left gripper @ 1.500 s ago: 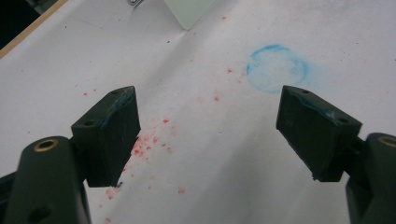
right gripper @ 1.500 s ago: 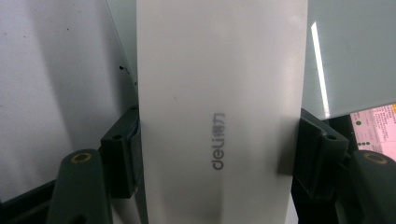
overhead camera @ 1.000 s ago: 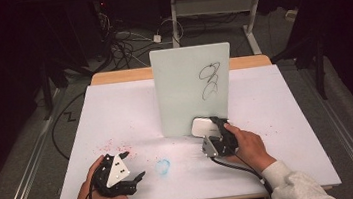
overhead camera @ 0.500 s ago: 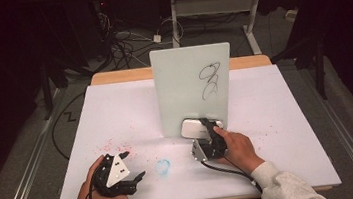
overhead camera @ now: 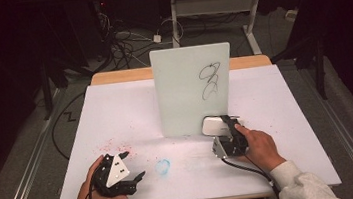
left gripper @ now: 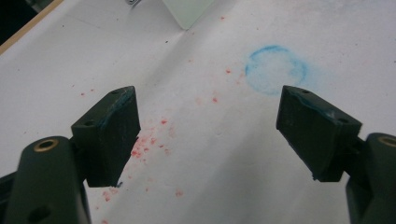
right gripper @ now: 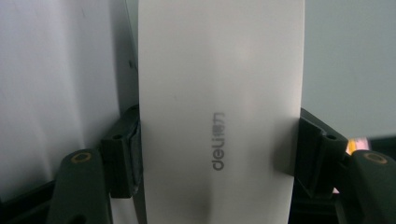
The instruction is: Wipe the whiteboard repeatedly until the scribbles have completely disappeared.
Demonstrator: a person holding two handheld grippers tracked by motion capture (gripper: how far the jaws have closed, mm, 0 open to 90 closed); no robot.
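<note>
Right gripper (overhead camera: pixel 222 130) clamps a white eraser (right gripper: pixel 219 107) just before the upright board (overhead camera: pixel 191 88), below its black scribble (overhead camera: pixel 211 80). Left gripper (left gripper: pixel 205 135) rests spread wide, empty, over the stained table (overhead camera: pixel 115 111). A hard push could topple the freestanding board.

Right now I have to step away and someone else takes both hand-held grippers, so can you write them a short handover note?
Right hand-held gripper: shut on the white eraser, jaws clamped on its two long sides, held low against the foot of the upright whiteboard.
Left hand-held gripper: open, holding nothing, low over the white table cover near the red specks and the blue ring smudge.
Done: eraser picked up and brought to the board.
Left: the black scribble at the board's upper right is unwiped; probably lift the eraser to it and rub.
</note>
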